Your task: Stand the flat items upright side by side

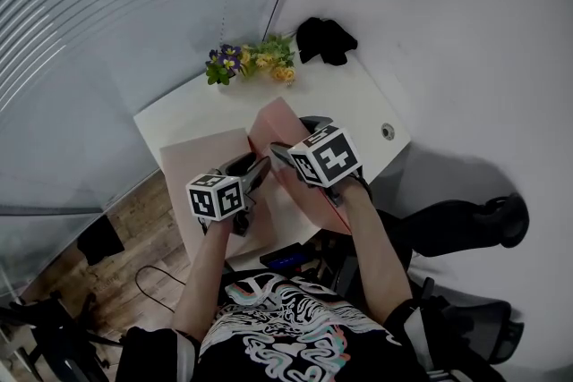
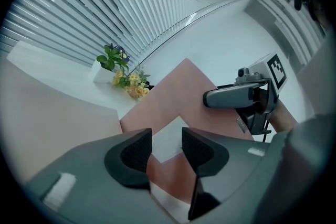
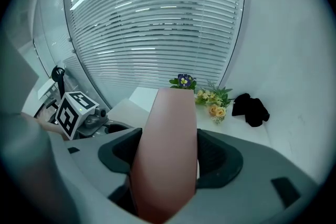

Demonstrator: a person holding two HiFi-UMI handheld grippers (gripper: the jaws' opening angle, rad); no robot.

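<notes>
Two flat pink items are on a small white table (image 1: 358,98). One lies flat at the left (image 1: 201,152), also in the left gripper view (image 2: 47,113). The other pink item (image 1: 273,123) stands tilted on the table, with my right gripper (image 1: 291,139) shut on its near edge. In the right gripper view that item (image 3: 170,128) fills the gap between both pads (image 3: 212,152). My left gripper (image 1: 255,167) hovers just left of it, over the flat item. Its jaws (image 2: 167,149) stand apart, with table and pink surface showing through the gap. The tilted item (image 2: 184,89) rises beyond them.
Yellow and purple flowers (image 1: 255,63) and a black bundle (image 1: 325,40) sit at the table's far edge. There is a round hole (image 1: 387,131) in the tabletop at the right. A dark device (image 1: 286,258) hangs at the near edge. A glass wall with blinds stands behind the table.
</notes>
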